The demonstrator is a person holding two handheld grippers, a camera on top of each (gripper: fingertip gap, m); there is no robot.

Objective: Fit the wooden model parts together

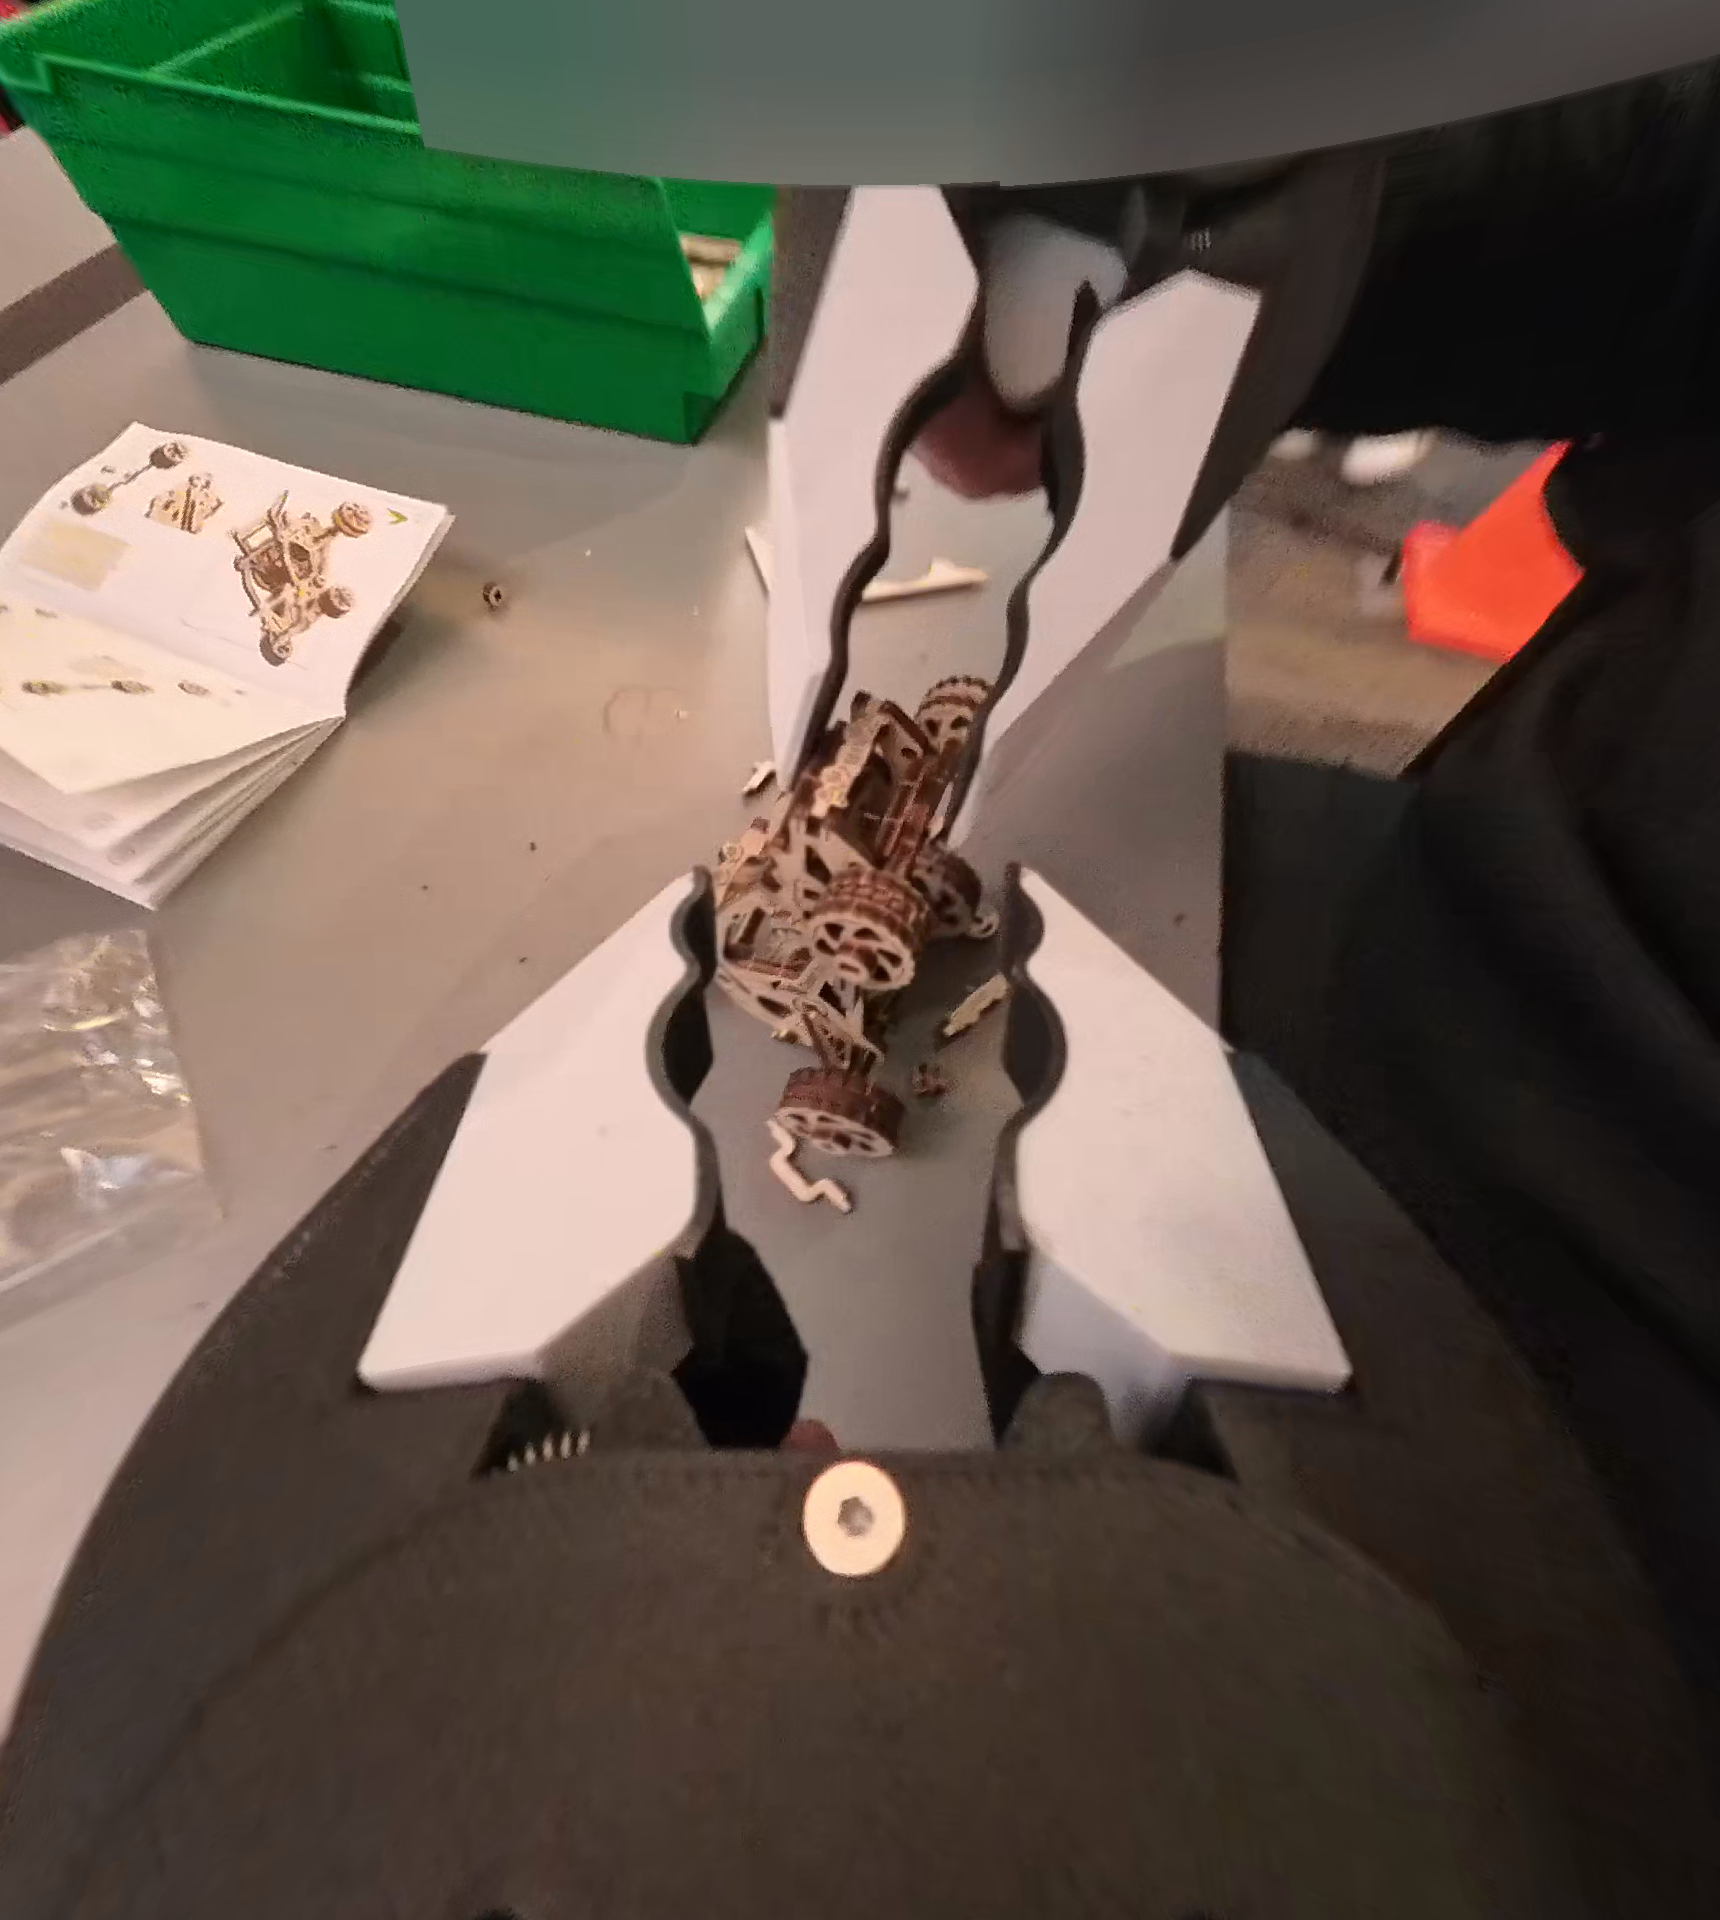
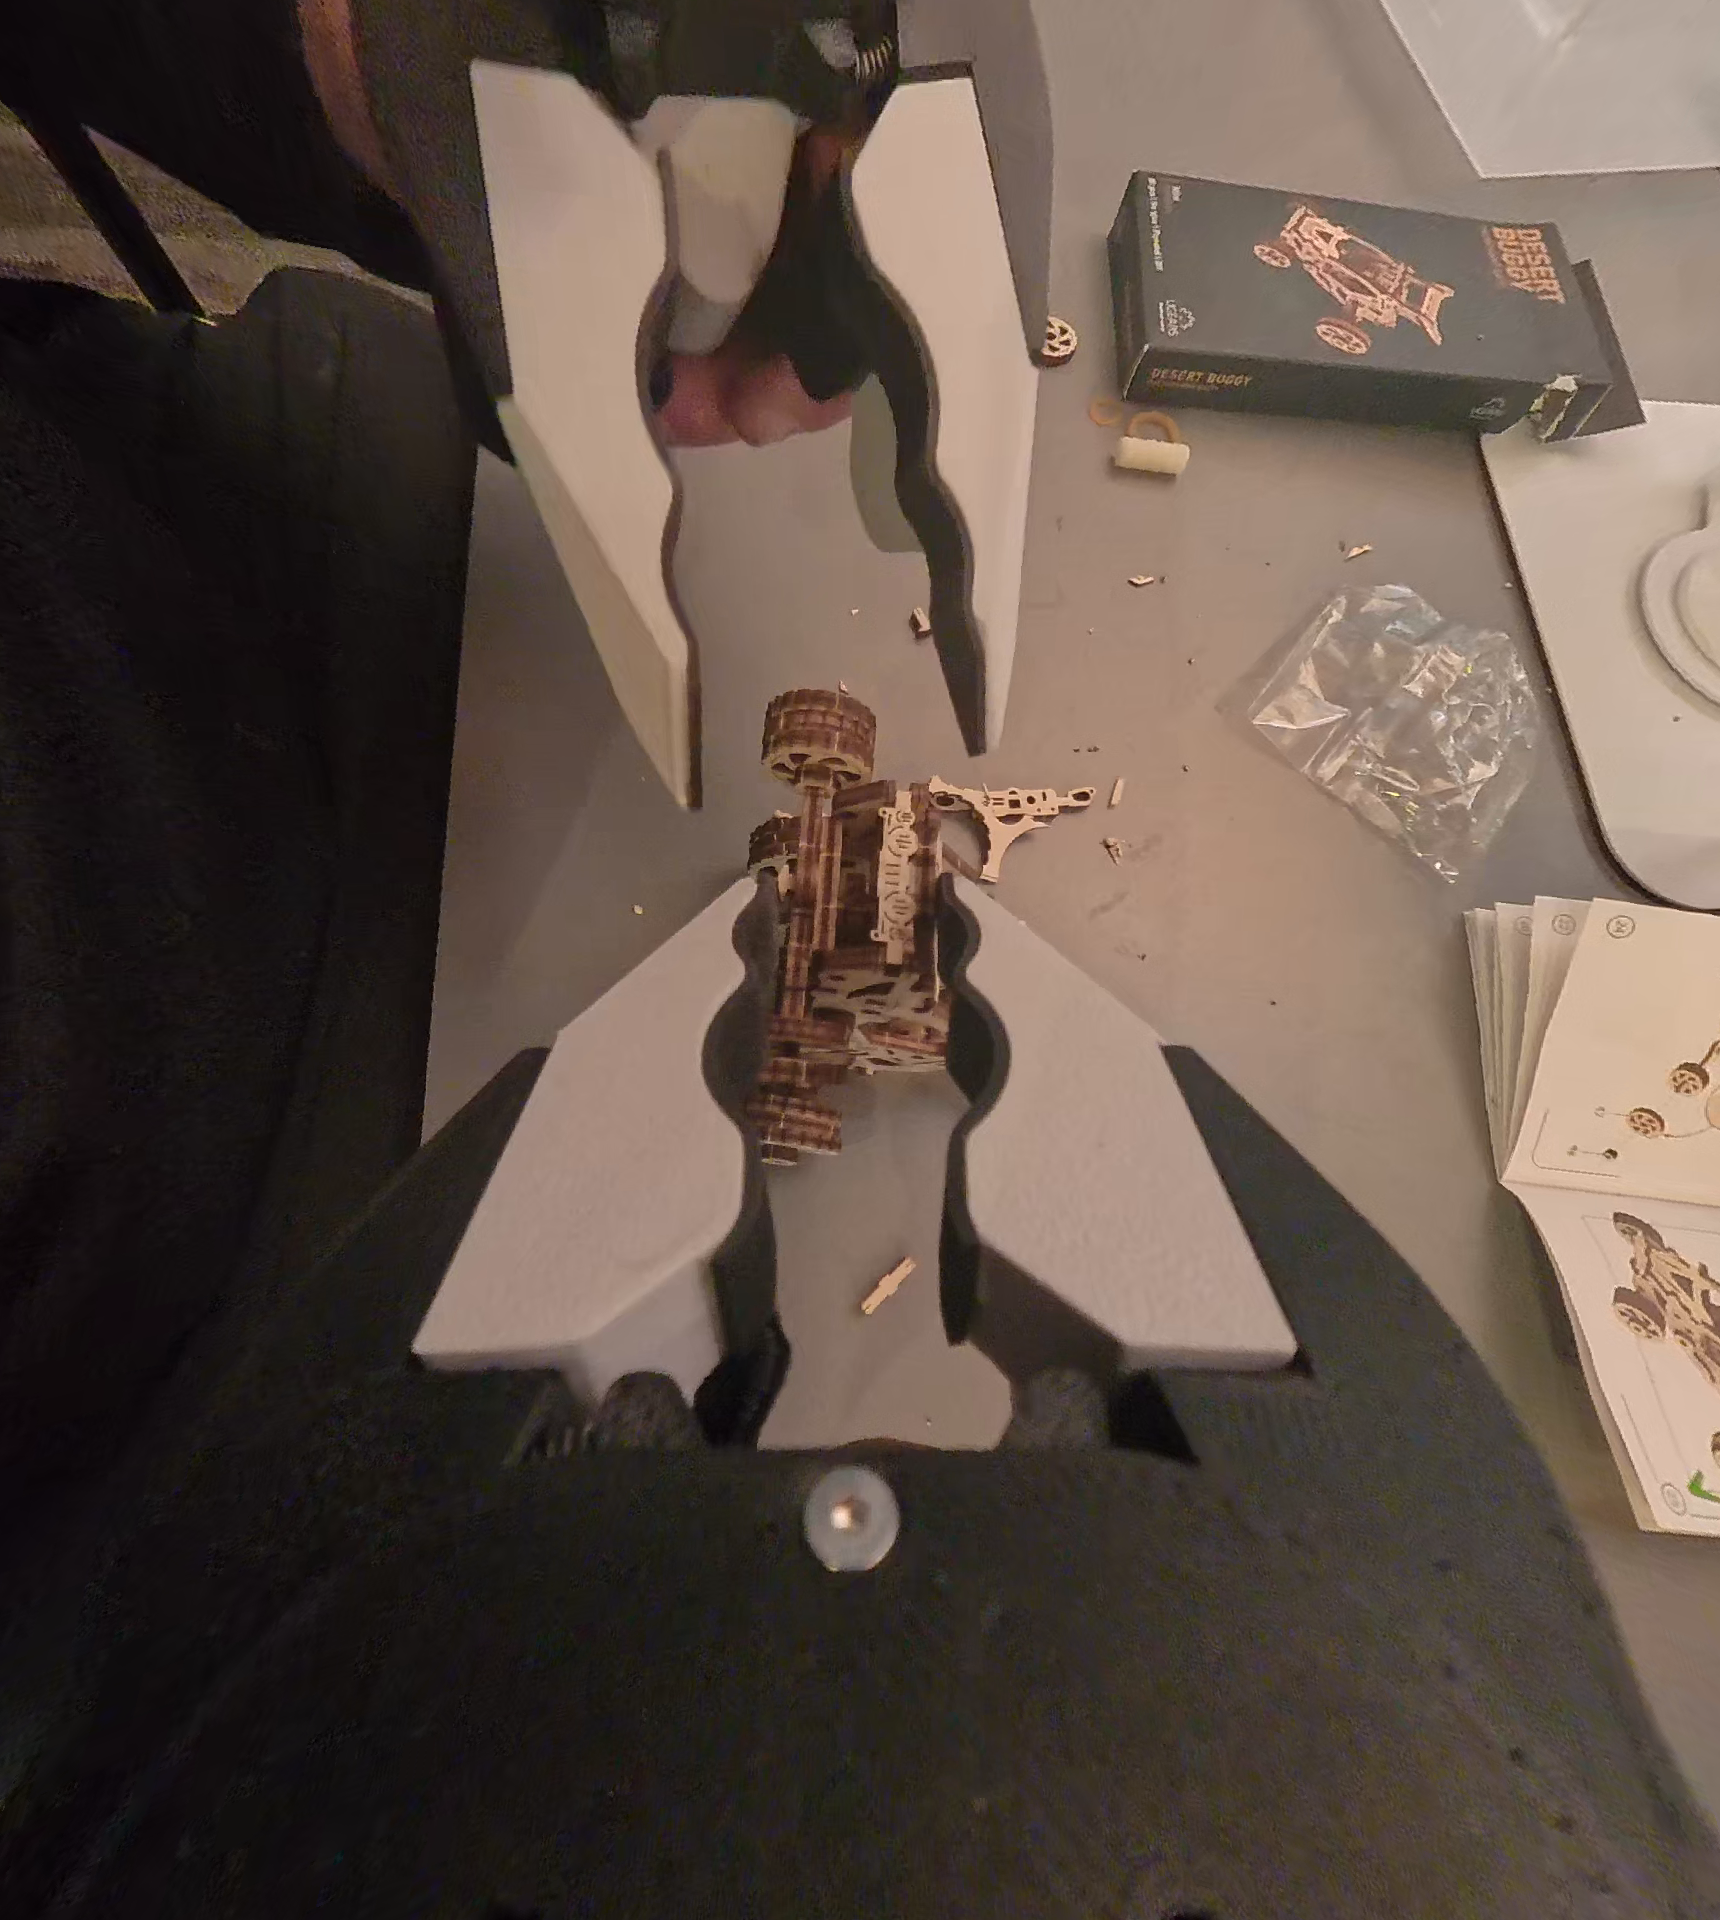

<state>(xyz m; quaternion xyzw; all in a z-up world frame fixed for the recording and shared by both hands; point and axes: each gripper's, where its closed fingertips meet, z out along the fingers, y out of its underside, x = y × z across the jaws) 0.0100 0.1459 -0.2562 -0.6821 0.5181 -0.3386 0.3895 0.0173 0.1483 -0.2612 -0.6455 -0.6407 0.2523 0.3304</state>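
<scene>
On the grey table [image 1: 482, 790], the left tool [image 1: 851, 914] stood with its prongs apart, gripping nothing. The half-built wooden buggy [image 1: 835, 894] lay dead ahead at twelve o'clock, its near end just entering the gap between the tips. A loose wheel-and-axle piece [image 1: 835, 1117] lay on the table inside that gap, toward six o'clock, touching neither prong. An open instruction booklet [image 1: 139, 644] sat well off at ten o'clock, a green bin [image 1: 399, 229] beyond it.

Seen from the other side, the right tool [image 2: 851, 909] had its prongs closed around the buggy [image 2: 856, 935], apparently clamped on the chassis flanks. The model's long axis ran along the tool from six to twelve o'clock, a wheel [image 2: 820, 740] jutting past the tips toward the opposing tool [image 2: 835, 769]. A flat frame part [image 2: 1017, 816] lay just beside the model at two o'clock, and a small peg [image 2: 887, 1286] lay between the prongs at six. The free left tool appeared nearer the loose wheel piece, likely the next to be fitted.
</scene>
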